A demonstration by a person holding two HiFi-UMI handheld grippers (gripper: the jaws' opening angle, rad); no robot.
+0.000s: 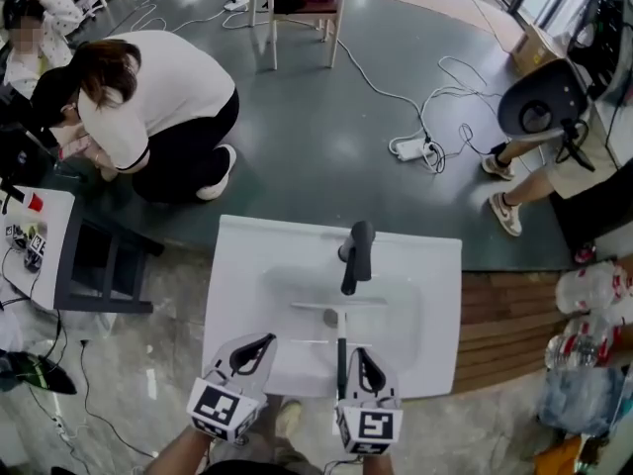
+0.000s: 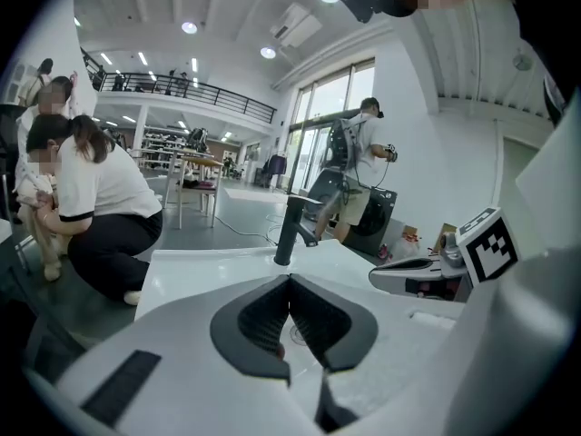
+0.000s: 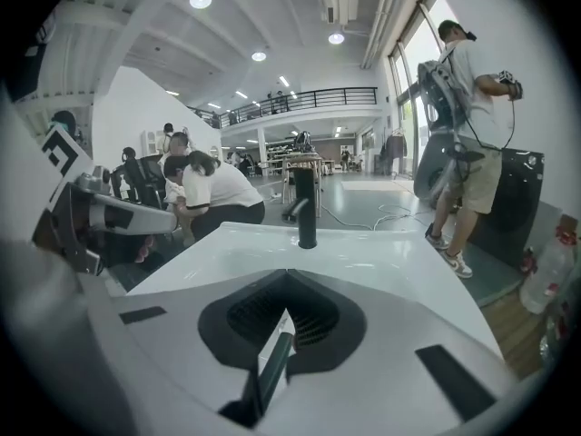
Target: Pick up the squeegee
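Observation:
A white sink (image 1: 247,265) with a black faucet (image 1: 354,255) stands in front of me. The squeegee (image 1: 341,339) hangs over its basin: a pale blade lies crosswise near the drain and a dark handle runs back toward me. My right gripper (image 1: 361,356) is shut on that handle. In the right gripper view the handle (image 3: 270,363) comes up between the closed jaws of the right gripper (image 3: 288,277). My left gripper (image 1: 263,342) hovers beside it at the sink's front left. In its own view the left gripper (image 2: 290,282) has its tips together and nothing visibly held.
A person in a white top (image 1: 148,97) crouches on the floor behind the sink at left. Another person's legs (image 1: 509,191) stand at right near a power strip with cables (image 1: 410,148). A white side table (image 1: 45,250) is at left, plastic bottles (image 1: 593,295) at right.

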